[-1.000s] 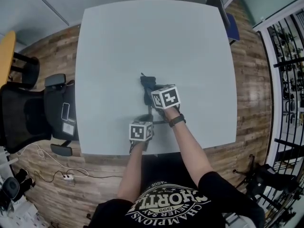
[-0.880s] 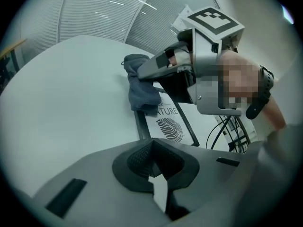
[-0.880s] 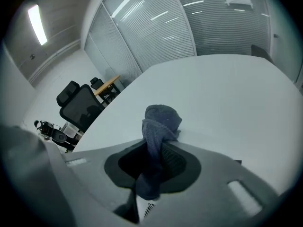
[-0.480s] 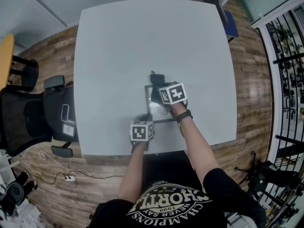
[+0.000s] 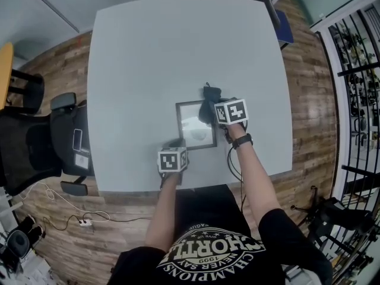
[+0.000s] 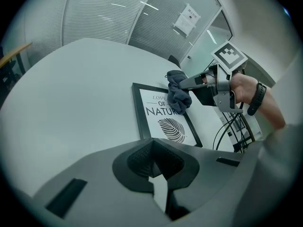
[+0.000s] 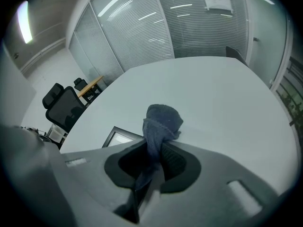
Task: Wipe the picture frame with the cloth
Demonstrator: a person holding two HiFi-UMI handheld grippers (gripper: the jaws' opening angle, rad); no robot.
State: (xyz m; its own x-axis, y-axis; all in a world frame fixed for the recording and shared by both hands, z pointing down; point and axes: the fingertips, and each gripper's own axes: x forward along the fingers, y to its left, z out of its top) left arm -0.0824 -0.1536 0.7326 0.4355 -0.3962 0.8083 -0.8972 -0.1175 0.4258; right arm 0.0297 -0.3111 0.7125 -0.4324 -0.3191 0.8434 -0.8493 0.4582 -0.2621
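Observation:
The black-edged picture frame [image 5: 196, 125] lies flat on the white table [image 5: 148, 52], with a leaf print and lettering showing in the left gripper view [image 6: 163, 122]. My right gripper [image 5: 215, 111] is shut on the dark blue-grey cloth [image 5: 210, 94], which bunches past its jaws [image 7: 161, 122]. The cloth hangs over the frame's far right corner [image 6: 177, 92]. My left gripper [image 5: 174, 143] sits at the frame's near left corner with its jaws shut [image 6: 156, 174]. That corner is hidden under it.
A black office chair [image 5: 35, 141] stands off the table's left edge, with cables and a power strip [image 5: 83, 221] on the wood floor. A dark chair [image 5: 270, 5] is at the far right corner, and metal shelving [image 5: 362, 70] lines the right side.
My right gripper has carried the cloth rightward across the frame to its far right corner, uncovering the glass. The left gripper has stayed at the near left corner.

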